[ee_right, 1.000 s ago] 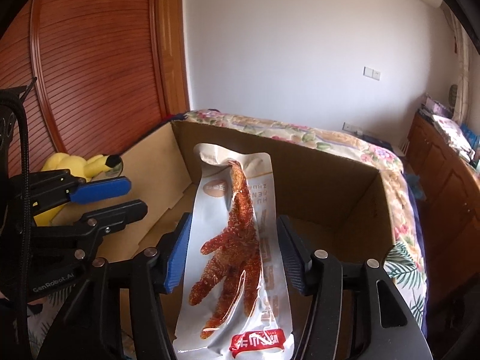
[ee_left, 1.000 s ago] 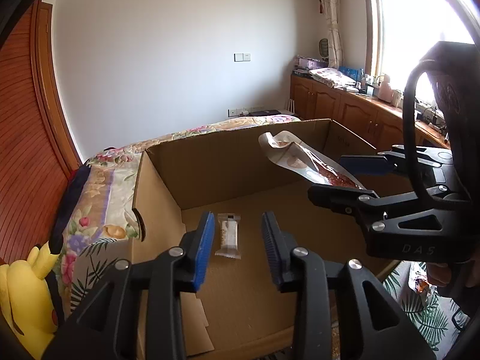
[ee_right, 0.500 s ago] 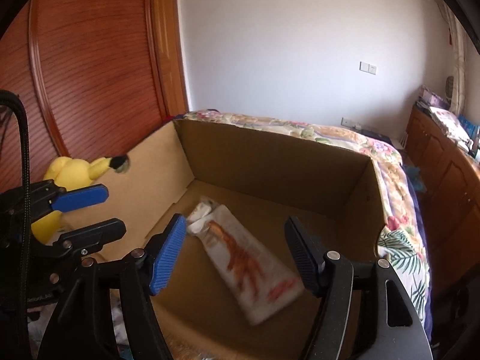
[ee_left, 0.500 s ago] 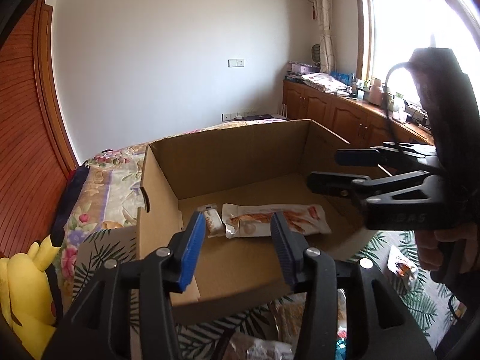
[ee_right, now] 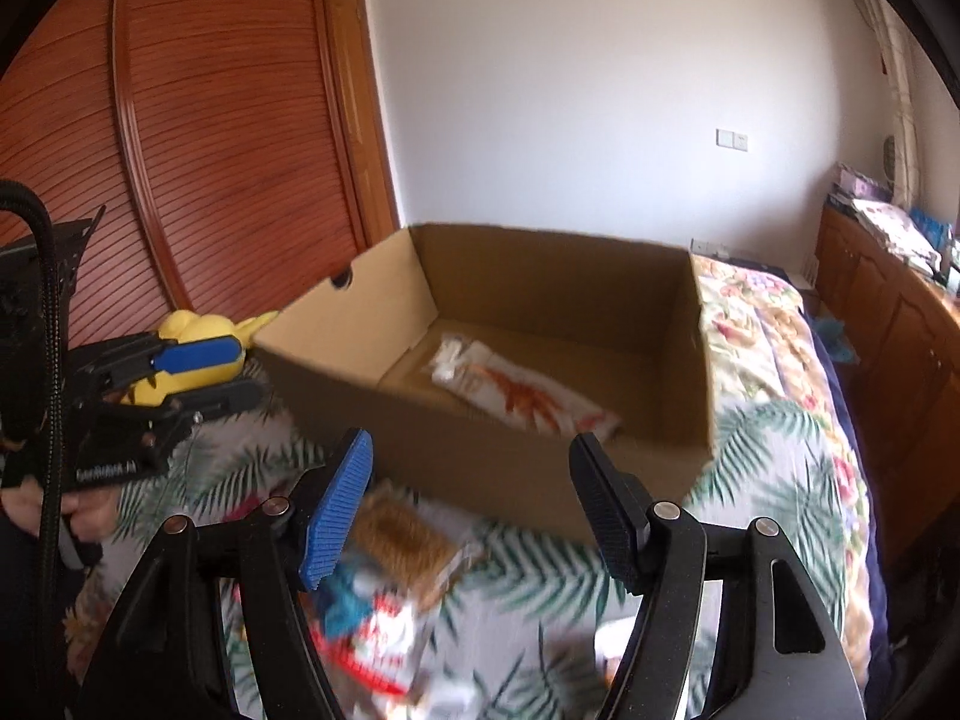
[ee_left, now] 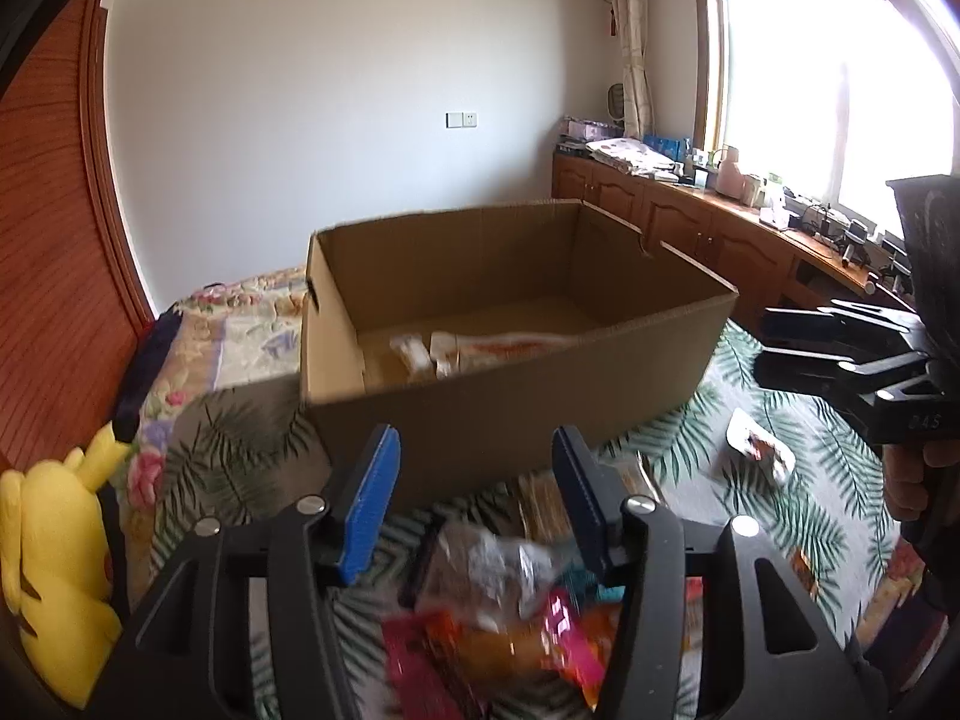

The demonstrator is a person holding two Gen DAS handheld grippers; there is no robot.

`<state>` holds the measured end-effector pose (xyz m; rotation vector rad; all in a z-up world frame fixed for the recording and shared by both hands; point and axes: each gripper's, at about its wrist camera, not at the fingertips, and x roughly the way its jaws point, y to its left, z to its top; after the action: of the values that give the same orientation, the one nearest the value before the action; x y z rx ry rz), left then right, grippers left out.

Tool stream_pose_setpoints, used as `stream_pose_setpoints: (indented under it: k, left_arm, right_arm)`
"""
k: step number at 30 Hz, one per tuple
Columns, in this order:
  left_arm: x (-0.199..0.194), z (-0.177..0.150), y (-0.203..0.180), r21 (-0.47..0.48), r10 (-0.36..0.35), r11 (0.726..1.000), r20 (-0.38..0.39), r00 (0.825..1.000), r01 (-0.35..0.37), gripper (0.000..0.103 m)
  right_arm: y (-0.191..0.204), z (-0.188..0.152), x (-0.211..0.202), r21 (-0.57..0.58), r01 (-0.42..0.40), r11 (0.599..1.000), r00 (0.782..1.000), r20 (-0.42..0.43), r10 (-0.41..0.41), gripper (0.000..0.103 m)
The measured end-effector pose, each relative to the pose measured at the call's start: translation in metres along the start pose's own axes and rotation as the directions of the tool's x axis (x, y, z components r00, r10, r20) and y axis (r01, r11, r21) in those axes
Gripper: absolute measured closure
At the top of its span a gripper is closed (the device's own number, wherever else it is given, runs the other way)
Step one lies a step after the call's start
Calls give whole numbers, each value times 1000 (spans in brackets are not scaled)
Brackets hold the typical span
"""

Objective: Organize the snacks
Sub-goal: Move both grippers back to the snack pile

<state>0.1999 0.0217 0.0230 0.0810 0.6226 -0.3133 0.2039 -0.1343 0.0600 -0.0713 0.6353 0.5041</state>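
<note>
Both grippers have pulled back from the brown cardboard box [ee_right: 540,420]; the white chicken-foot pouch [ee_right: 528,396] lies on its floor. Left gripper [ee_left: 474,504] and right gripper [ee_right: 480,510] hang spread, empty, above loose snack packets [ee_left: 510,618].

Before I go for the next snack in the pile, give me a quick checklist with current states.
1. Left gripper open, holding nothing: ok.
2. Right gripper open, holding nothing: ok.
3. Chicken-feet pouch lying inside the cardboard box: ok.
4. Small white packet in the box beside it: ok.
5. Snack pile on the bedspread below the left gripper: ok.
6. Which snack to pick: cannot tell, blurred.
</note>
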Motion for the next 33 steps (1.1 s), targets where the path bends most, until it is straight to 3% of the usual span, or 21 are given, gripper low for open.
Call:
stream_pose_setpoints:
  k: [6, 15, 33]
  left_arm:
    - [-8, -39, -4, -19, -4, 1000, -24, 1000, 3, 39]
    - [1, -75, -6, -66, -8, 998, -87, 996, 2, 38]
    - [28, -92, -20, -104, 21, 994, -156, 988, -38, 37]
  right_arm:
    - [5, -49, -18, 33, 28, 999, 999, -32, -27, 33]
    - [11, -108, -28, 47, 62, 997, 994, -91, -58, 33]
    - [6, -158, -26, 115, 59, 992, 989, -142, -42, 34]
